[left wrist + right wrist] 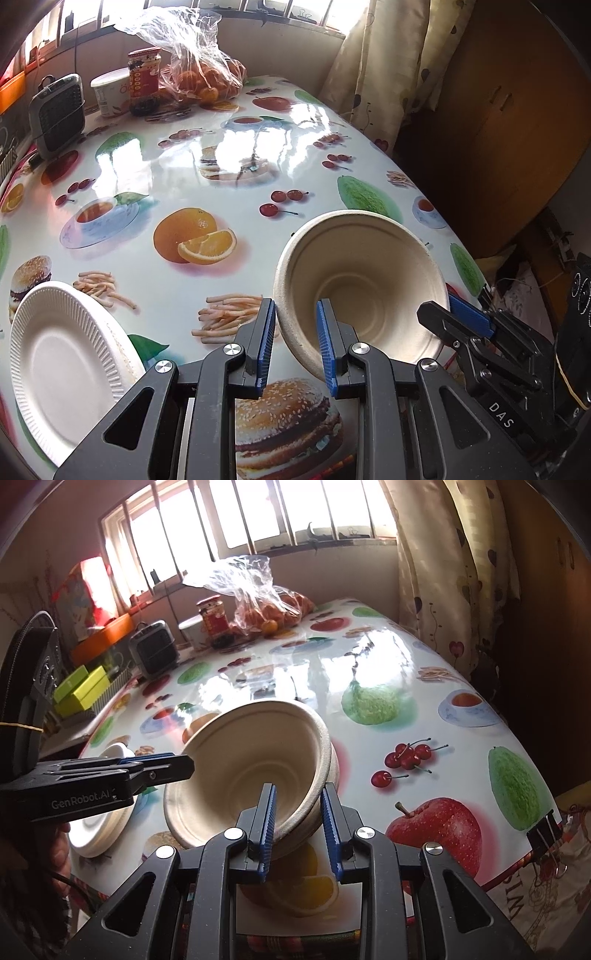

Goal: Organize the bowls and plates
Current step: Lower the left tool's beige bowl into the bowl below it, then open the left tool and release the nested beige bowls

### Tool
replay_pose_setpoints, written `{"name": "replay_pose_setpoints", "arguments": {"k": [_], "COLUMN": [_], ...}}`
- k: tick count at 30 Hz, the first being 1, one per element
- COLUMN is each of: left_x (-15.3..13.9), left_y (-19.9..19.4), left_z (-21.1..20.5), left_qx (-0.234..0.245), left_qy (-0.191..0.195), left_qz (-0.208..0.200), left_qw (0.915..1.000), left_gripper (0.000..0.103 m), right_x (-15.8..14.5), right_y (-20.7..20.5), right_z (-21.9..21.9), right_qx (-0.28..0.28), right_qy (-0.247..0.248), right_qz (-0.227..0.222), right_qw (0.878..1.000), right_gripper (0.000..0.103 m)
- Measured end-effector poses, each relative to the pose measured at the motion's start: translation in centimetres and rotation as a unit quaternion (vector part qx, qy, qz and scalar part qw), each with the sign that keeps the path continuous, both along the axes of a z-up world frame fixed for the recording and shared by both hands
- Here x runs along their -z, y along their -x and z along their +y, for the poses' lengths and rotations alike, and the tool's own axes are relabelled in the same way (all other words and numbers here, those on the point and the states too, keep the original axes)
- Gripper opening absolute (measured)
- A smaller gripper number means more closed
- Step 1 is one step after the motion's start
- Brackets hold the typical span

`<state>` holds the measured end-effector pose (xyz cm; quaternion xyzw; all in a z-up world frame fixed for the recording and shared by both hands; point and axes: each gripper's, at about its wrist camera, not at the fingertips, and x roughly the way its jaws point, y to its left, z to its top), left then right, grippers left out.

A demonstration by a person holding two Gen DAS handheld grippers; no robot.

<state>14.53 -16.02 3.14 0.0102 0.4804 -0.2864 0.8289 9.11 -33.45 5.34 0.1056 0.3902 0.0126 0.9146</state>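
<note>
A beige paper bowl is tilted on its side above the table, its opening toward me. My left gripper has its blue pads astride the bowl's near-left rim, one outside and one inside, with a gap showing. My right gripper straddles the opposite rim of the bowl the same way; it also shows in the left wrist view. A white ribbed paper plate lies on the table to the left; it also shows in the right wrist view.
The table has a glossy fruit-and-burger printed cloth. At its far end stand a bag of oranges, a red-labelled jar, a white tub and a small grey heater. A curtain hangs at the right.
</note>
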Motion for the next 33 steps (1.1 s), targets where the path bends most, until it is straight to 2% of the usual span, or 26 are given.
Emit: {"name": "replay_pose_setpoints", "arguments": {"k": [3, 13, 17, 22, 26, 31, 33], "left_x": [0.2, 0.09, 0.01, 0.22, 0.3, 0.55, 0.62], "left_y": [0.04, 0.62, 0.76, 0.58, 0.45, 0.26, 0.19], "left_z": [-0.14, -0.82, -0.89, -0.91, -0.93, -0.91, -0.92], "left_qx": [-0.001, -0.005, -0.011, -0.012, -0.014, -0.016, -0.016], "left_qy": [-0.006, -0.04, -0.051, -0.047, -0.047, -0.045, -0.043], "left_qz": [-0.001, -0.041, -0.059, -0.059, -0.059, -0.054, -0.051], "left_qw": [1.0, 0.9983, 0.9969, 0.9971, 0.997, 0.9974, 0.9976], "left_gripper": [0.024, 0.025, 0.038, 0.04, 0.052, 0.052, 0.052], "right_x": [0.01, 0.18, 0.24, 0.36, 0.49, 0.65, 0.71], "right_y": [0.0, -0.03, -0.03, -0.11, -0.2, -0.4, -0.59], "right_z": [-0.01, -0.17, -0.2, -0.26, -0.32, -0.47, -0.66], "right_qx": [0.001, 0.002, 0.001, 0.001, 0.003, 0.004, 0.005], "right_qy": [0.001, -0.001, -0.003, -0.004, -0.007, -0.011, -0.014], "right_qz": [0.0, 0.001, 0.001, 0.002, 0.003, 0.004, 0.004], "right_qw": [1.0, 1.0, 1.0, 1.0, 1.0, 1.0, 1.0], "right_gripper": [0.025, 0.027, 0.034, 0.035, 0.042, 0.042, 0.046]}}
